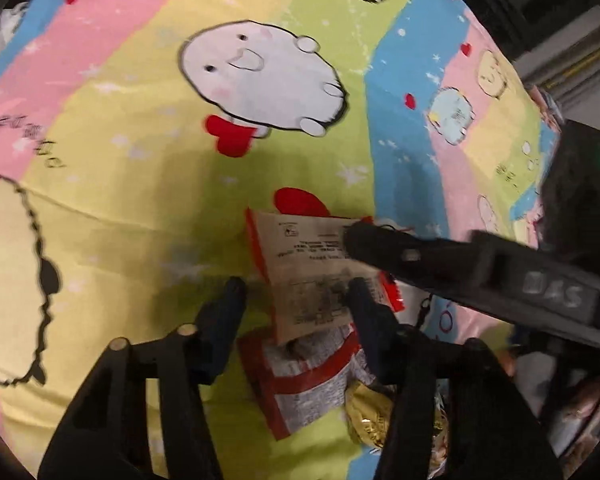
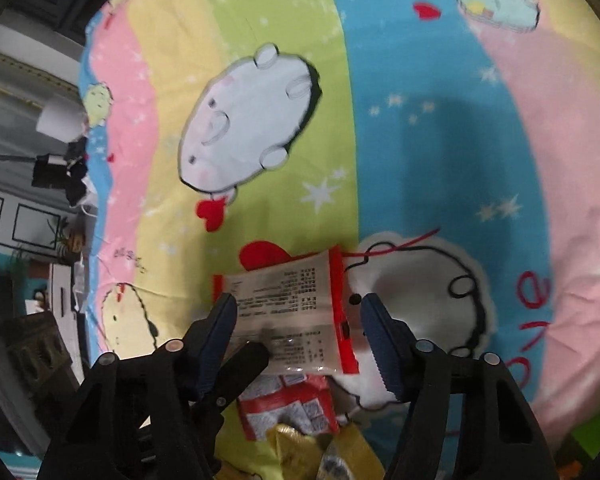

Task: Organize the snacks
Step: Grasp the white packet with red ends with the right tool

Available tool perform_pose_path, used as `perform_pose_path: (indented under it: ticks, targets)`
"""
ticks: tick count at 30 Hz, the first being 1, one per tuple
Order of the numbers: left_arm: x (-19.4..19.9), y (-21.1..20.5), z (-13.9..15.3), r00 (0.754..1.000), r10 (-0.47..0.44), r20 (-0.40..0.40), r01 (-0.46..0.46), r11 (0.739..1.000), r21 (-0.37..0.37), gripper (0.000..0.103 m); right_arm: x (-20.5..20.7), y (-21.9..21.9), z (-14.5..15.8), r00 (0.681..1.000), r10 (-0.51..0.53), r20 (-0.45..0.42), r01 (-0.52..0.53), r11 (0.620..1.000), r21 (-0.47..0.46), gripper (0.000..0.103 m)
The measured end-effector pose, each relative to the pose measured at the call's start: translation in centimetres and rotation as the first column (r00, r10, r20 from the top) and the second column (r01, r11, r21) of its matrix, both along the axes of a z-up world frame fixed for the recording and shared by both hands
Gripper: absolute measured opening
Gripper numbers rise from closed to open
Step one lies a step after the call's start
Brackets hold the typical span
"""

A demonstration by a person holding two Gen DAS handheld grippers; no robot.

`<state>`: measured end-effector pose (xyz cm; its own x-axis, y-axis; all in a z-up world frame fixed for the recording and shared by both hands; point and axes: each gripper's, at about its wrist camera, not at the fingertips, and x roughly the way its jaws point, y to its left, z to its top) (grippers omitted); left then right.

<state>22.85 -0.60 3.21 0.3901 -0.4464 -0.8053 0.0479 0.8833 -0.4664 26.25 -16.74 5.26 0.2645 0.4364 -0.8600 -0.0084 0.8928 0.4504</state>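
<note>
A white snack packet point(image 1: 304, 268) with red edges and black print lies on the cartoon cloth point(image 1: 140, 208). My left gripper point(image 1: 296, 286) hangs over it, open; its right finger overlaps the packet's edge and the left finger stands clear. One of my right gripper's fingers point(image 1: 384, 246) reaches in from the right onto the packet's far corner. In the right wrist view the same packet point(image 2: 288, 312) sits between the jaws of my right gripper point(image 2: 299, 301), open, with a gap on the right side. A left gripper finger point(image 2: 248, 360) touches the packet's near corner.
A red and grey packet point(image 1: 300, 380) point(image 2: 288, 408) lies just below the white one, with gold wrappers point(image 1: 368, 412) point(image 2: 300, 448) beside it. The striped pastel cloth point(image 2: 420, 140) spreads ahead. Its edge, with a lamp point(image 2: 60, 116) and furniture beyond, is at the left.
</note>
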Motion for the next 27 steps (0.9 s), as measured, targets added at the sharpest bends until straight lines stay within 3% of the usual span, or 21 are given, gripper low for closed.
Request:
perform_pose_path:
  ticks: [4, 10, 22, 27]
  targets:
    - [0.0, -0.4, -0.2, 1.000, -0.017, -0.006, 0.017, 0.999, -0.035, 0.037, -0.1, 0.6, -0.5, 1.000, 0.030, 0.006, -0.030, 0.999, -0.026, 0.056]
    - [-1.6, -1.5, 1.2, 0.999, -0.027, 0.041, 0.025, 0.999, 0.038, 0.029, -1.1, 0.9, -0.1, 0.999, 0.030, 0.015, -0.029, 1.000, -0.009, 0.046]
    - [-10.5, -1.3, 9.4, 0.976, -0.029, 0.214, 0.012, 0.997, 0.079, 0.030, -10.0, 1.3, 8.6, 0.979, 0.010, 0.205, -0.010, 1.000, -0.002, 0.046]
    - [-14.5, -1.7, 11.3, 0.962, -0.039, 0.271, 0.014, 0.996, 0.093, 0.030, -14.3, 1.5, 10.8, 0.967, -0.003, 0.255, 0.002, 1.000, 0.001, 0.046]
